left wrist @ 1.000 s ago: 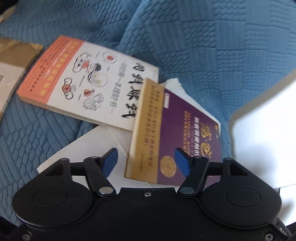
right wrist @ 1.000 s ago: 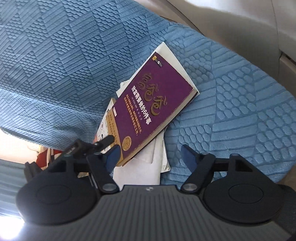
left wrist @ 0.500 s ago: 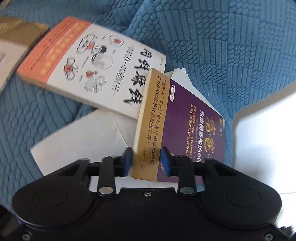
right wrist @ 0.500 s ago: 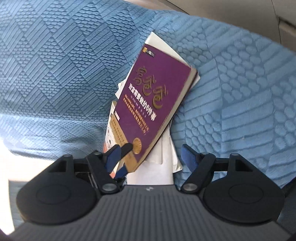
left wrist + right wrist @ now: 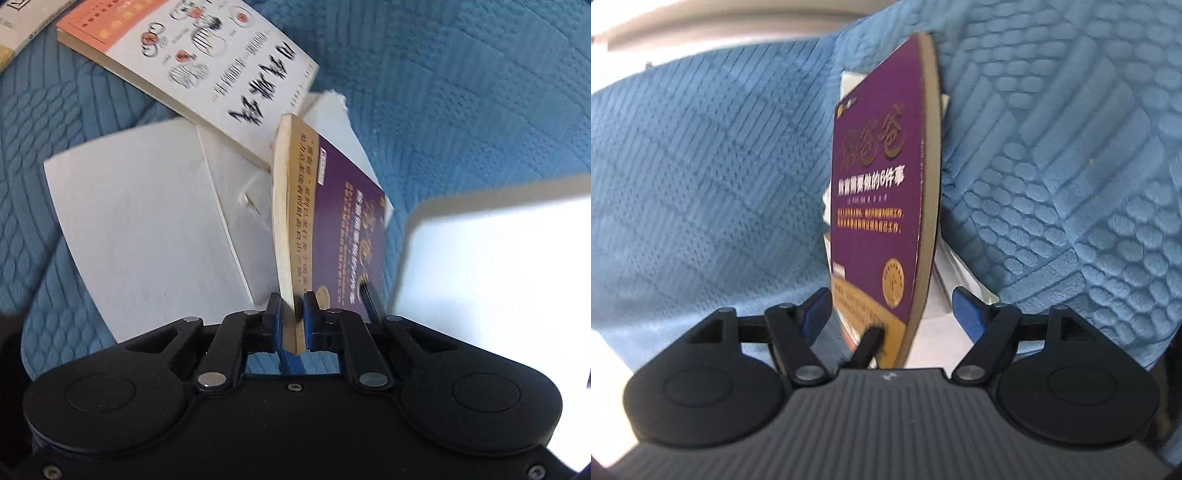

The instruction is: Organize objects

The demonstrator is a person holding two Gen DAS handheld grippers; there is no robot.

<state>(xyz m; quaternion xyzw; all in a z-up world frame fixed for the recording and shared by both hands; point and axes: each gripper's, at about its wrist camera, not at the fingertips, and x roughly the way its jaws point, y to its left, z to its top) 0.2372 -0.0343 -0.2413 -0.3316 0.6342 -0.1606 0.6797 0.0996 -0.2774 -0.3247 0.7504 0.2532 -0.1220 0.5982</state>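
1. the purple book (image 5: 343,229) is standing up on edge over the white papers (image 5: 147,221), its near corner sitting between the pads of the left gripper (image 5: 293,321).
2. the left gripper's jaws are closing, and the blue pads are pressing on the book's pages and cover from both sides.
3. the right gripper (image 5: 890,314) is standing wide, the purple book's lower edge lying between its fingers with neither pad touching it.
4. a white and orange book (image 5: 192,62) is lying flat just behind, its corner resting on the papers.
5. everything is sitting on a blue quilted blanket (image 5: 461,92).
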